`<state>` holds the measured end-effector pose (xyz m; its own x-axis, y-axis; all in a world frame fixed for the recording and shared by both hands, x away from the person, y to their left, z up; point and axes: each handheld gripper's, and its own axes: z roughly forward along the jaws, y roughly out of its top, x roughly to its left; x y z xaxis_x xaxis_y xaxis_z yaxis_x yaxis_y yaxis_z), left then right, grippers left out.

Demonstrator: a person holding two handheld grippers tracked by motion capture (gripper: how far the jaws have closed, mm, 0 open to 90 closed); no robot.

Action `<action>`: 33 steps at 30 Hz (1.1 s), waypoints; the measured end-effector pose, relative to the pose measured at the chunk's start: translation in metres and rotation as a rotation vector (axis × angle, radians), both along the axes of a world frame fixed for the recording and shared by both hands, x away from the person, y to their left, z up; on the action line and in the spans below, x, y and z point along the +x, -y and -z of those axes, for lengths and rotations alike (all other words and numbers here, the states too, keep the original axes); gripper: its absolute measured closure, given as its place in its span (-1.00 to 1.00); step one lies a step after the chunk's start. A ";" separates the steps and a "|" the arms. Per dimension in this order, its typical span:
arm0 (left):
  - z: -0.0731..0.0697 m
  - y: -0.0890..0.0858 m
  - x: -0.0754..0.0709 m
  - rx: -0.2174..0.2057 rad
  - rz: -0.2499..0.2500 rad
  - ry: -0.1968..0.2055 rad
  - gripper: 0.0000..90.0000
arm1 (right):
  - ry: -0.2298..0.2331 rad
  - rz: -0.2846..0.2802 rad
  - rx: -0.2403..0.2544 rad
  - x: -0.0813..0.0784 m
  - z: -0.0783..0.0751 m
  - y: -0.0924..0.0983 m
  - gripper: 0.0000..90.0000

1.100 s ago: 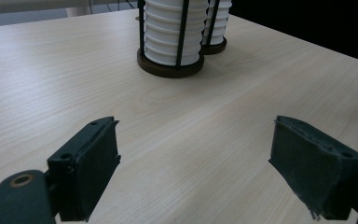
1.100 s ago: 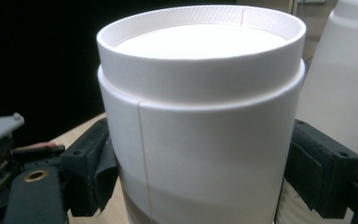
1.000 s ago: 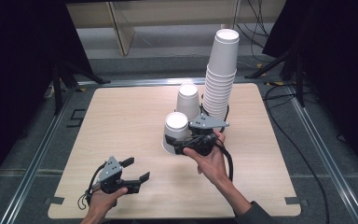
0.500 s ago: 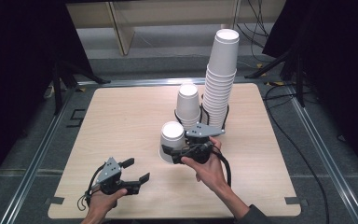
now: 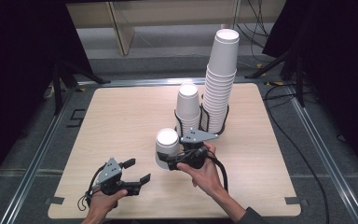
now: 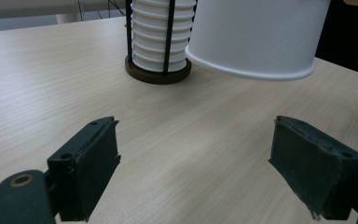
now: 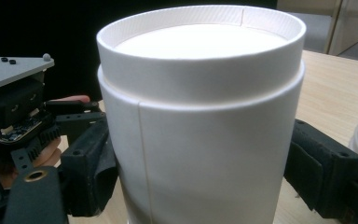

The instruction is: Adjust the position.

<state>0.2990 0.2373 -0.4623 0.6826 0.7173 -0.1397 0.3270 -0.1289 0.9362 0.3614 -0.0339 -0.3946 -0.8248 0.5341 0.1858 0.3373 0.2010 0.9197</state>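
Right gripper with inverted paper cup had shifted nearer person, lower, away from tall cup stack. Jaws clamped cup walls; cup hung above table, not yet set down. Left gripper spread, empty, idle.

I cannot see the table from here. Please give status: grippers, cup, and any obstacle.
Right gripper shut on upside-down paper cup, rim just above table. Left gripper open, empty. Cup holder close behind; nothing under the cup.
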 end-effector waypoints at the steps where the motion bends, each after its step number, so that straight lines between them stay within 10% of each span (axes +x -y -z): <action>1: -0.001 -0.001 -0.001 0.012 0.000 -0.005 -0.68 | -0.013 -0.013 0.010 -0.001 0.001 -0.002 -0.58; 12: -0.004 0.007 0.001 -0.073 0.045 0.035 -0.68 | -0.017 -0.049 0.020 -0.006 0.005 -0.015 -0.58; 26: -0.004 0.027 0.003 -0.052 0.099 0.070 -0.85 | 0.026 -0.083 -0.008 -0.014 0.011 -0.030 -0.58; 33: -0.003 0.033 0.004 -0.042 0.098 0.071 -0.98 | -0.022 -0.119 0.028 -0.022 0.011 -0.037 -0.58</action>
<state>0.3025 0.2048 -0.4593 0.7583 0.6414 -0.1170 0.2477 -0.1175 0.9617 0.3392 0.0034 -0.4056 -0.8773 0.4274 0.2184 0.3333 0.2152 0.9179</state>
